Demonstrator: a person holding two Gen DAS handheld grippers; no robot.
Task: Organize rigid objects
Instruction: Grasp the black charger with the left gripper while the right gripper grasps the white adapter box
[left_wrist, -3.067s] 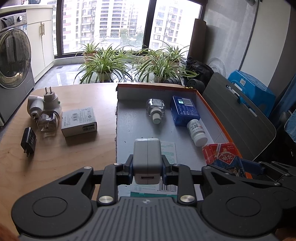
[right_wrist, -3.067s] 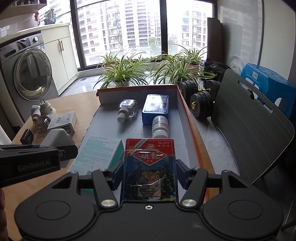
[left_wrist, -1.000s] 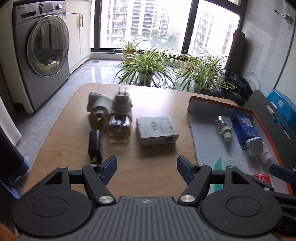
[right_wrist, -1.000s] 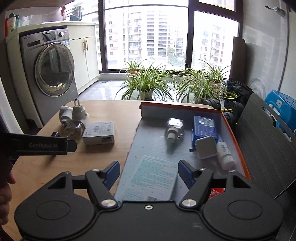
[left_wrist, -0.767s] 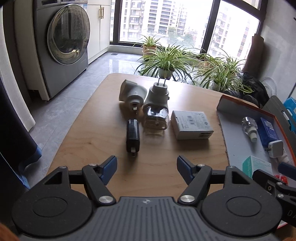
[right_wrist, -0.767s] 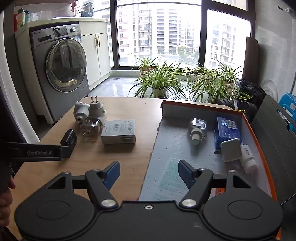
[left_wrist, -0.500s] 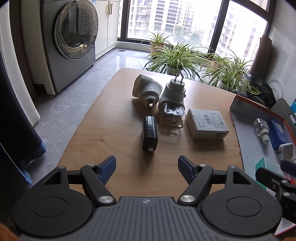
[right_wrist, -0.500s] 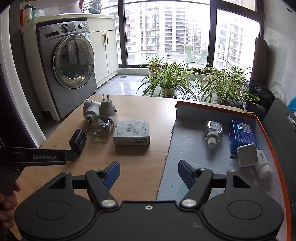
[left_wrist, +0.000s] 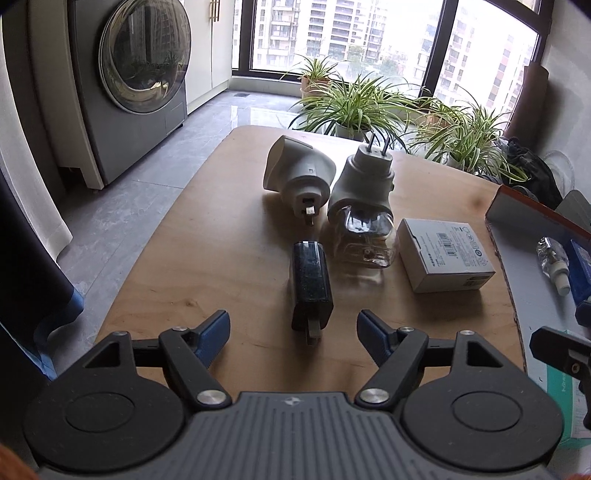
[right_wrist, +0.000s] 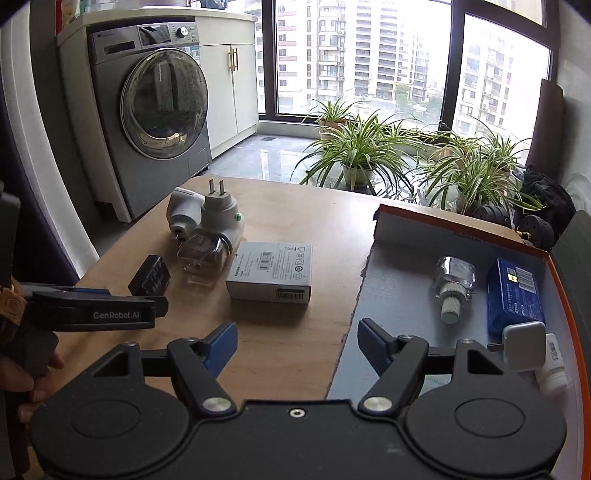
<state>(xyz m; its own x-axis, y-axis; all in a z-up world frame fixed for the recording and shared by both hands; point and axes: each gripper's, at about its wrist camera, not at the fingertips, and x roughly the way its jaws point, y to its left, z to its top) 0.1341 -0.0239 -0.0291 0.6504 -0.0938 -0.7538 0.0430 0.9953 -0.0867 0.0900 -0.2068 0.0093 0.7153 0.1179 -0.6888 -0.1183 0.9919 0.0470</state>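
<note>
Both tongs have swung from the orange-rimmed box (right_wrist: 461, 230) toward the counter (left_wrist: 229, 236). My left tongs (left_wrist: 291, 328) gape, empty, before the black charger (left_wrist: 310, 284); my right tongs (right_wrist: 295, 341) have just widened, empty.

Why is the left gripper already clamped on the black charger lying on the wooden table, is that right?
Not quite. In the left wrist view the left gripper is open: its jaws, which have just been opening, stand apart on either side of the black charger, not touching it. The charger does lie on the wooden table.
</note>
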